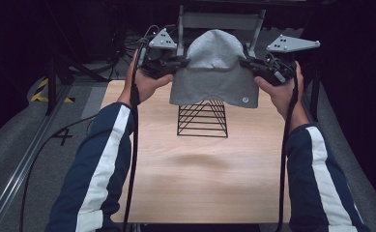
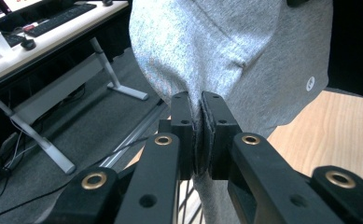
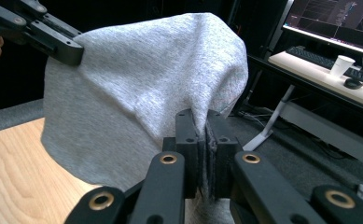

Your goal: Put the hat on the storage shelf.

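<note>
A grey knit cap [image 1: 214, 72] hangs in the air, stretched between both grippers above a black wire pyramid stand [image 1: 202, 118] on the wooden table [image 1: 200, 174]. My left gripper [image 1: 181, 62] is shut on the cap's left edge. In the left gripper view its jaws [image 2: 198, 105] pinch the grey fabric [image 2: 226, 46]. My right gripper [image 1: 246, 63] is shut on the cap's right edge, and in the right gripper view the cloth [image 3: 137, 93] is clamped between its jaws [image 3: 201, 121]. The left gripper [image 3: 72, 51] also shows there at the top left, on the cap's far edge.
Beyond the table stands a grey metal frame [image 1: 222, 21]. A desk with a keyboard [image 2: 60, 18], a paper cup [image 3: 340, 65] and a monitor [image 3: 338, 18] lies off to the side. A metal rail [image 1: 26, 159] runs along the table's left, with cables on the floor.
</note>
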`<state>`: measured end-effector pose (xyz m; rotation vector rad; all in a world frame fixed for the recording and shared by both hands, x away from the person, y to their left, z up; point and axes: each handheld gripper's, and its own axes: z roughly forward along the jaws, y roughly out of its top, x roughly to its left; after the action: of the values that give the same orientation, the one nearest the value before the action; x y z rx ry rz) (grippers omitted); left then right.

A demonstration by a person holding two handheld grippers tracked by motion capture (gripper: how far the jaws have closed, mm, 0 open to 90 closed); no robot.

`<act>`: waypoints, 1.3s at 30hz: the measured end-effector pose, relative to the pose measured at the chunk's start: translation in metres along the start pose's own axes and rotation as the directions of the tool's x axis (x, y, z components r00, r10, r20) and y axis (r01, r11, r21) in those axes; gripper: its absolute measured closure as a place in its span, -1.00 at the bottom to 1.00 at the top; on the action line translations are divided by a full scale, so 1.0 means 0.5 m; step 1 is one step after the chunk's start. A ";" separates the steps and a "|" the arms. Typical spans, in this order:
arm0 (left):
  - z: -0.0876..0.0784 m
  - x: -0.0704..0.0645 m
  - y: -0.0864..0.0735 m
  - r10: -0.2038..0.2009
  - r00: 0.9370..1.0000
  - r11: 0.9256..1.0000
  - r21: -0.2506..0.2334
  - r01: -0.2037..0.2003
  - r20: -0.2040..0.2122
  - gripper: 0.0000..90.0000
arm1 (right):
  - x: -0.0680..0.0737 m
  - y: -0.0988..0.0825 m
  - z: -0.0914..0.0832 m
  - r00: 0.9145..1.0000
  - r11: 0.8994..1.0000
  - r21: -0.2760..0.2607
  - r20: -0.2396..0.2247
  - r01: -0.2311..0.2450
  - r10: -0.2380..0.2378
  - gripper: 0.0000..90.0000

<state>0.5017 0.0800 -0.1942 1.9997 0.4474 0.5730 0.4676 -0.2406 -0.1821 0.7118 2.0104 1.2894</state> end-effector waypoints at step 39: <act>0.089 0.027 -0.036 -0.012 0.999 1.000 0.018 0.013 -0.039 0.87 | -0.032 -0.036 0.080 0.998 0.998 -0.004 -0.022 -0.058 0.058 0.91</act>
<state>0.5364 0.0637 -0.2260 2.0046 0.4901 0.6026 0.5066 -0.2358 -0.2079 0.7618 2.0172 1.3397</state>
